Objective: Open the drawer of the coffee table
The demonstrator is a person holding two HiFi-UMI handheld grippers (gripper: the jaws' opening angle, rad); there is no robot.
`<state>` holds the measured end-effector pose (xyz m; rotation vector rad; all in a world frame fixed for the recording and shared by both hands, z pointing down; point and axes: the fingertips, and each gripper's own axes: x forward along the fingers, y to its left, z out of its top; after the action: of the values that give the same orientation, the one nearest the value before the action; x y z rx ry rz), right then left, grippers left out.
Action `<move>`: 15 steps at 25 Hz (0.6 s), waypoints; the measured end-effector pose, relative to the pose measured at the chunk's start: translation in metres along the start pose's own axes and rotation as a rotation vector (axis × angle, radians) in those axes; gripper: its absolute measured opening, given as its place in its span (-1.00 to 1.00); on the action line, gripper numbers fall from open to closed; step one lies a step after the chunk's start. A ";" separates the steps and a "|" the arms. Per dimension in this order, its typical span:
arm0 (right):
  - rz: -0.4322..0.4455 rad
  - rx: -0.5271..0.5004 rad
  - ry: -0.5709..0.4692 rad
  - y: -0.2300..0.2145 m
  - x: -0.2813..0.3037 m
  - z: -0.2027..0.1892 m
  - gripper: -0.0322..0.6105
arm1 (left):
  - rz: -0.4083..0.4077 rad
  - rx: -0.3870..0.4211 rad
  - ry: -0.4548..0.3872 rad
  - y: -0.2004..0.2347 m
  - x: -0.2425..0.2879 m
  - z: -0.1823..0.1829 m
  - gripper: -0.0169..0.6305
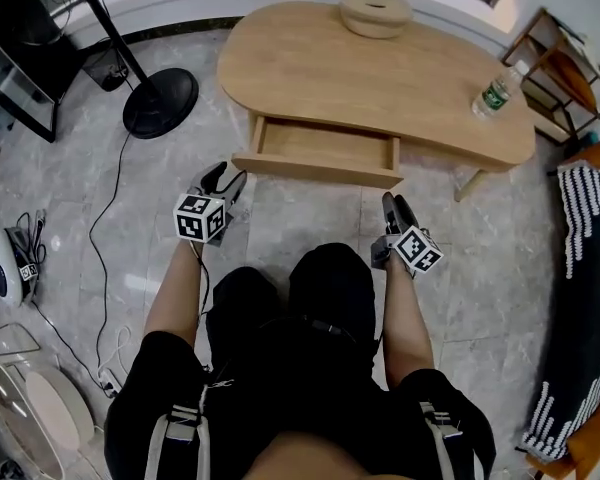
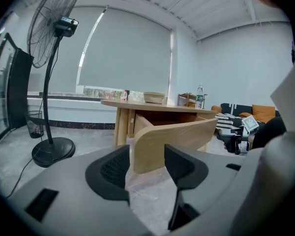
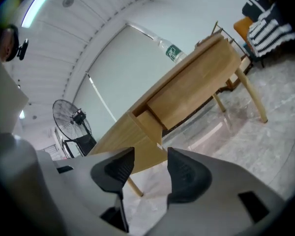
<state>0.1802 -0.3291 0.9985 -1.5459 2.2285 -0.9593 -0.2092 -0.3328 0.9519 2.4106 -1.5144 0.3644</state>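
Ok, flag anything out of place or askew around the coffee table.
Only the drawer stands pulled out of the coffee table. The water bottle is upright near its right edge. Nothing looks spilled or damaged.

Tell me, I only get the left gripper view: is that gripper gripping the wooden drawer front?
Observer: No. In the head view the left gripper stops short of the drawer, with bare floor between them.
Operator: Anything inside the drawer?
Observer: Only bare wood shows from above; nothing lies in it.
Operator: And the other gripper's jaws?
Observer: In its own view the right gripper has its jaws apart, with nothing between them.
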 end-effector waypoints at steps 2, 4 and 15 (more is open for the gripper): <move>-0.045 -0.078 -0.034 0.006 -0.015 0.016 -0.26 | 0.012 -0.009 -0.023 -0.005 -0.012 0.005 -0.26; -0.081 -0.172 -0.067 0.019 -0.029 0.035 -0.30 | 0.022 -0.022 -0.056 -0.010 -0.026 0.015 -0.30; -0.135 -0.629 -0.227 0.167 -0.093 0.117 -0.60 | 0.196 0.026 -0.169 -0.056 -0.112 0.102 -0.82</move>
<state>0.1598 -0.2520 0.7893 -1.9511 2.4004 -0.0742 -0.1987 -0.2519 0.8119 2.3708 -1.8369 0.2254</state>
